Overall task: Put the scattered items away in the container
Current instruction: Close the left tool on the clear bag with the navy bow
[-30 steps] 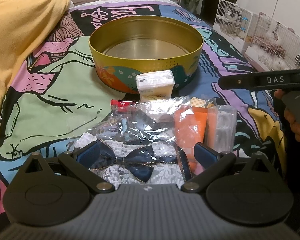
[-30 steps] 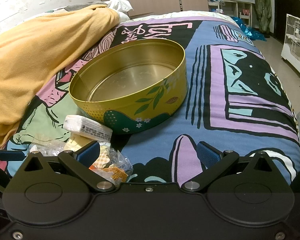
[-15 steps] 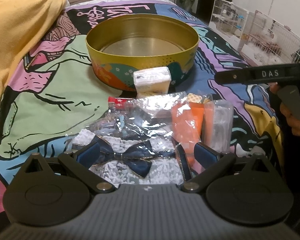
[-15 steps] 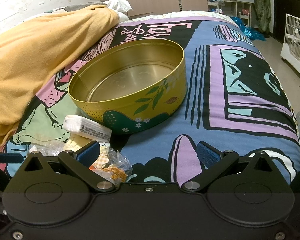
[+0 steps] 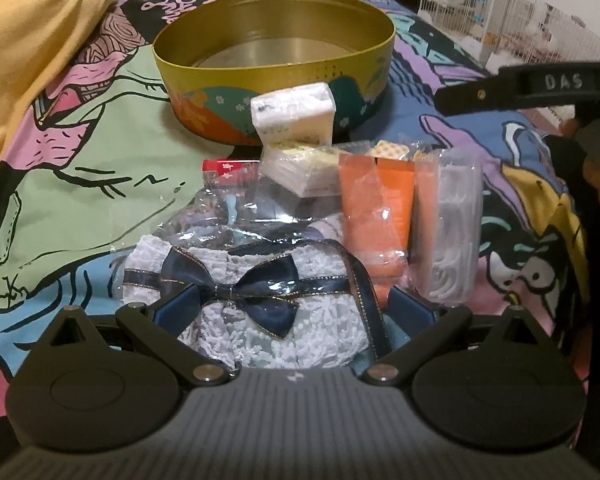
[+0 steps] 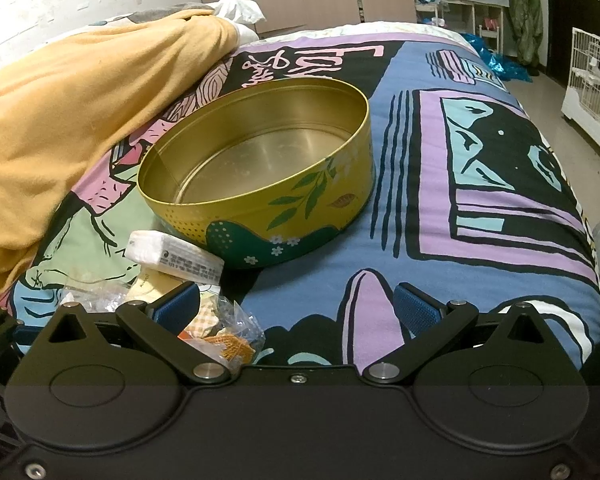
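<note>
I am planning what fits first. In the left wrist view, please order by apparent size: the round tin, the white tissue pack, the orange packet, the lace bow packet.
1. round tin
2. lace bow packet, though it lies nearest the camera, which enlarges it
3. and 4. orange packet and white tissue pack look alike; unsure.

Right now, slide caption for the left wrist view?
Open left gripper straddles a bagged lace bow; more packets lie before the empty tin.

Round gold tin (image 6: 260, 196), open and empty, sits upright far from me. Nearer, touching its wall: white tissue pack (image 5: 294, 114). Nearest, a clustered pile: lace piece with navy bow (image 5: 260, 300) in clear wrap, orange sachets (image 5: 374, 200) right, red-capped item (image 5: 220, 168) left.
</note>
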